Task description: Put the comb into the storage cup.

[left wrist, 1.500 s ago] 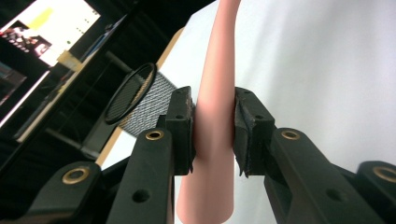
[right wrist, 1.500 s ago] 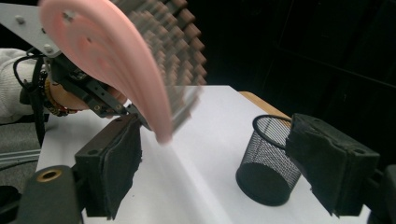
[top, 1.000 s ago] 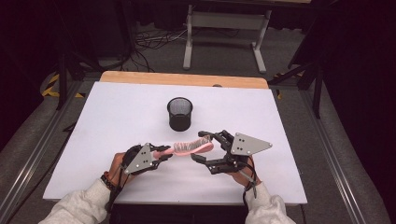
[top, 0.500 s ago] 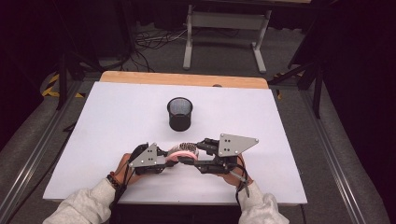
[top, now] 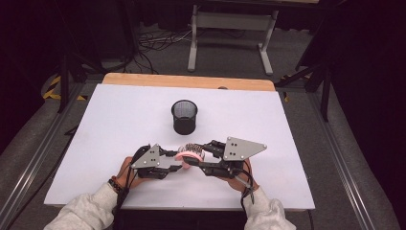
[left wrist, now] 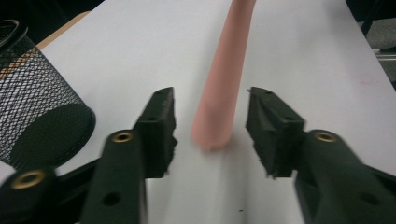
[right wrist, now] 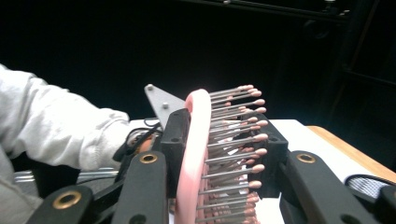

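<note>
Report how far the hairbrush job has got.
Done: the right gripper is shut on the pink hairbrush, jaws on its bristled head, lifted off the white table. In hand: the left gripper is open, its jaws either side of the brush's handle end without touching it. Left, probably: the brush isn't yet in the black mesh cup, which stands upright further back.

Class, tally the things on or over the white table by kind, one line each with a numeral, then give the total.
Pink hairbrush: 1
Black mesh cup: 1
Hand-held gripper: 2, the left hand-held gripper and the right hand-held gripper
Total: 4
</note>
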A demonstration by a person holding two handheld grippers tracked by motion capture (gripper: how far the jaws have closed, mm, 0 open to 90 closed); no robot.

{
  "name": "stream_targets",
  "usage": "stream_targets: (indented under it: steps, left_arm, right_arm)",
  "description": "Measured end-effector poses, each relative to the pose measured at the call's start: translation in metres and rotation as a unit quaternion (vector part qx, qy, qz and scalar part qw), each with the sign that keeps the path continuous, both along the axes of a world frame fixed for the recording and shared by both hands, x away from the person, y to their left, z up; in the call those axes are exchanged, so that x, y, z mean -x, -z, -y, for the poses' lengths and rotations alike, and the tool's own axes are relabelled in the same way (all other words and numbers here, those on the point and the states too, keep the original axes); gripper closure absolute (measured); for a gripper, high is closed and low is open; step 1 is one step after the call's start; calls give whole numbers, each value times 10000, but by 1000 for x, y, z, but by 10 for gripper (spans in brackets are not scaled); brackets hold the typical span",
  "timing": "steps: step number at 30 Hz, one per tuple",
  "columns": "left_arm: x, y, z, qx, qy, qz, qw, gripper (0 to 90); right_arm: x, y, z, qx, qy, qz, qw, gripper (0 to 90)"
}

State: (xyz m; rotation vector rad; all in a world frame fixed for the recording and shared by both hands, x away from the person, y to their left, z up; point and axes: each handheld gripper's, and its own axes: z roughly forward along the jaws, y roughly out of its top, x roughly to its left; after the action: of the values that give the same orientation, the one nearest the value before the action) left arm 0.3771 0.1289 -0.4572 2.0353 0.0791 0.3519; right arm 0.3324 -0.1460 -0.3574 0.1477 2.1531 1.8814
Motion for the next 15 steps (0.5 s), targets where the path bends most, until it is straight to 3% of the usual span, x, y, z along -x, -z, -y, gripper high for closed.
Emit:
stream_targets:
  steps: [4,10,15]
  left_arm:
    - [-2,-1,-3,57,-132,-13,9999,390]
    - [-2,-4,-10,-99,-312,86,9994,313]
    - [-2,-10,-33,154,-570,18,9983,246]
  right_arm:
    - [-2,0,6,-92,148,-71,9998,647]
    - [-3,0,8,-43,334,-98,9994,648]
    - [-4,-2,13,-87,534,-100,9985,649]
